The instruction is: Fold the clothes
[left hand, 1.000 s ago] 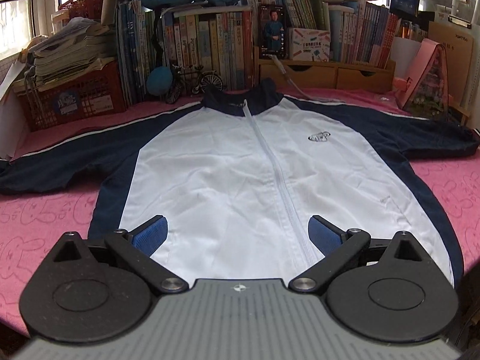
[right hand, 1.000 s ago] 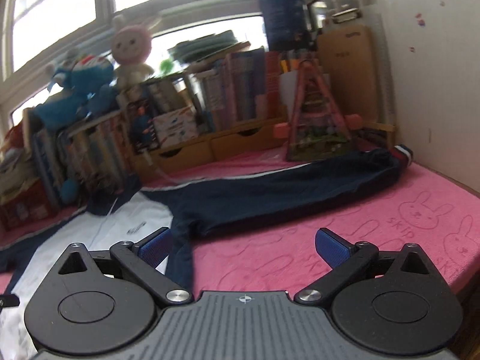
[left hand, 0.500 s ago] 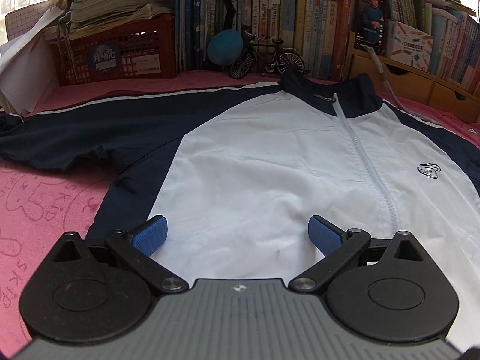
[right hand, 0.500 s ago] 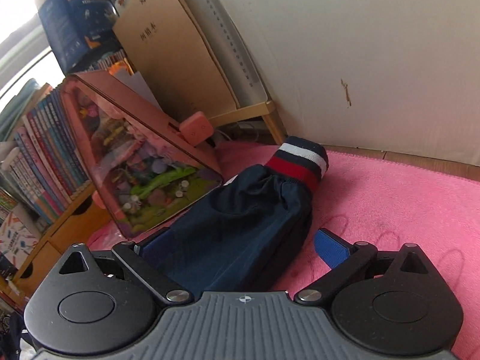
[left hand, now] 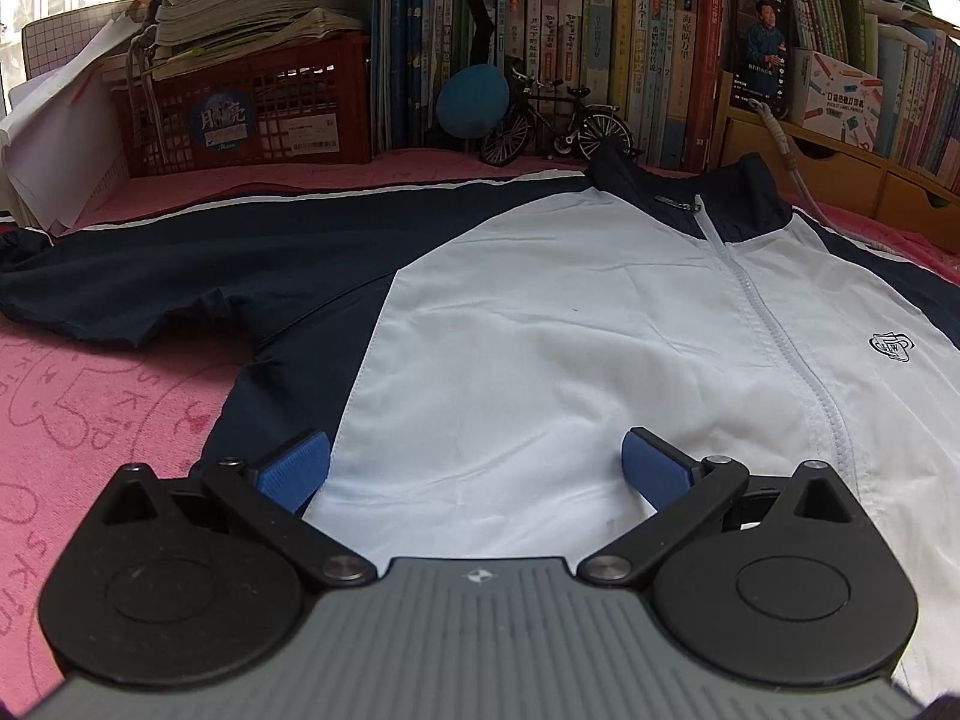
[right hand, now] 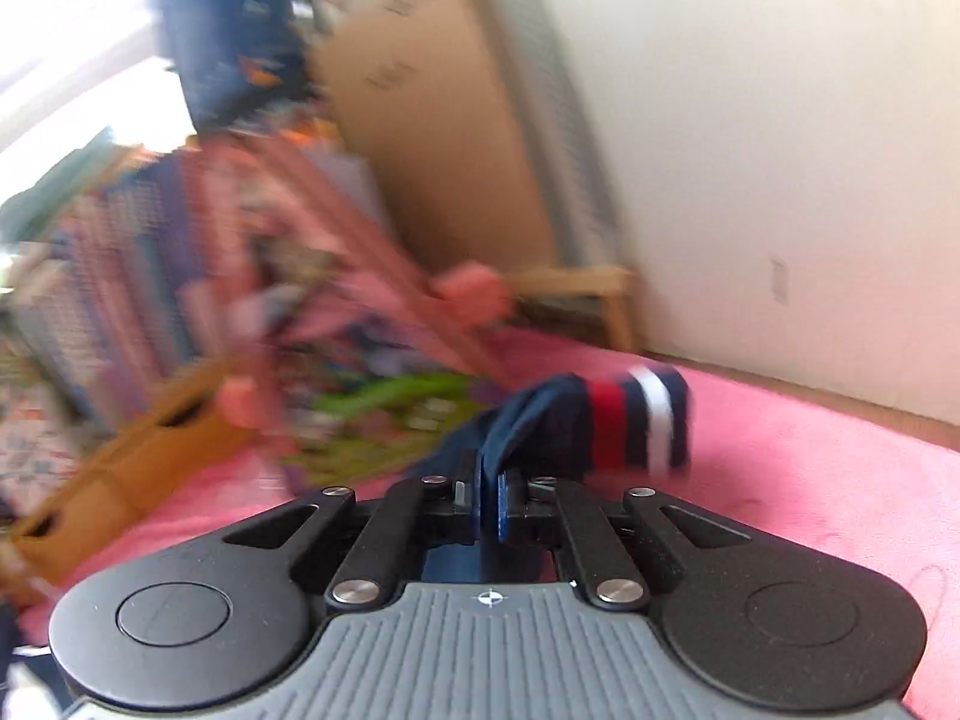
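Now the right tongs (right hand: 489,501) have clamped on the jacket's sleeve (right hand: 540,426) near its striped cuff, ready to fold inward, while the left tongs (left hand: 474,465), spread apart, hover over the jacket (left hand: 570,348) just ahead.

Red crate (left hand: 240,114), model bicycle (left hand: 555,120), book row (left hand: 600,42) behind pink mat (left hand: 90,396).

One jacket (left hand: 540,324) — one crate (left hand: 240,114) — one toy bicycle (left hand: 555,120).

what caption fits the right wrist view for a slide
Right tool shut on the navy sleeve near its striped cuff, above the pink blanket; background motion-blurred.
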The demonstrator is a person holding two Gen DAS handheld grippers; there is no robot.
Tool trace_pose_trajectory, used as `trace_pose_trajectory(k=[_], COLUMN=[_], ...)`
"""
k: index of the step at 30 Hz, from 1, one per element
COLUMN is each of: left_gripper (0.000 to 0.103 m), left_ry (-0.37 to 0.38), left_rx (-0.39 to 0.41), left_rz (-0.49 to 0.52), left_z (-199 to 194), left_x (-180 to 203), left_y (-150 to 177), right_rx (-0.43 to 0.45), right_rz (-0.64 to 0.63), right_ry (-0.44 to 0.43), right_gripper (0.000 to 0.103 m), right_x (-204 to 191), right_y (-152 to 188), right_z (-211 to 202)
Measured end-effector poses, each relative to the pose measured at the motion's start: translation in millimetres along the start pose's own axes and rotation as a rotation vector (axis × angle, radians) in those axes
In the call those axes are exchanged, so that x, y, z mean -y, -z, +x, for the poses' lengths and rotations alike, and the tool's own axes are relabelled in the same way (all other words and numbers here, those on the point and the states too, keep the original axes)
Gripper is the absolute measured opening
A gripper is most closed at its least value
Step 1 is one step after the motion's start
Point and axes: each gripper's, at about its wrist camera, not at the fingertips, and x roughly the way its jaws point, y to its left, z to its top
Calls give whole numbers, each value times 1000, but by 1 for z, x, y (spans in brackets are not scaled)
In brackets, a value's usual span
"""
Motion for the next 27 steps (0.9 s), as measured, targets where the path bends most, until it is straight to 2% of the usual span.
trace_pose_trajectory(k=[4,7,10,15,17,19,21,23,27], left_gripper=[103,103,103,103,103,103,103,103,103], left_ry=[5,19,42,73,75,76,96,153,376], left_rx=[2,8,18,33,33,33,36,34,16], left_rz=[-5,-22,-49,-86,-87,-88,-105,-144,-253], left_z=[0,-1,-3,-5,-5,-6,-6,-9,-10], left_x=[-1,-4,-9,-16,-17,-18,-21,-27,-35], left_y=[-1,-1,-1,-1,-2,-2,-4,-7,-31], right_rx=[24,4,-111,-323,-380,-437,-461,-428,-348], right_rz=[-162,-321,-434,-610,-641,-672,-680,-675,-741], right_ry=[-265,-512,-761,-920,-919,-917,-914,-865,-721], right_gripper=[7,7,7,8,17,40,57,61,64], right_x=[-98,-192,-283,-374,-371,-368,-359,-335,-293], right_y=[2,20,60,142,156,171,176,166,154], right_z=[-46,-66,-75,-89,-96,-102,-109,-113,-119])
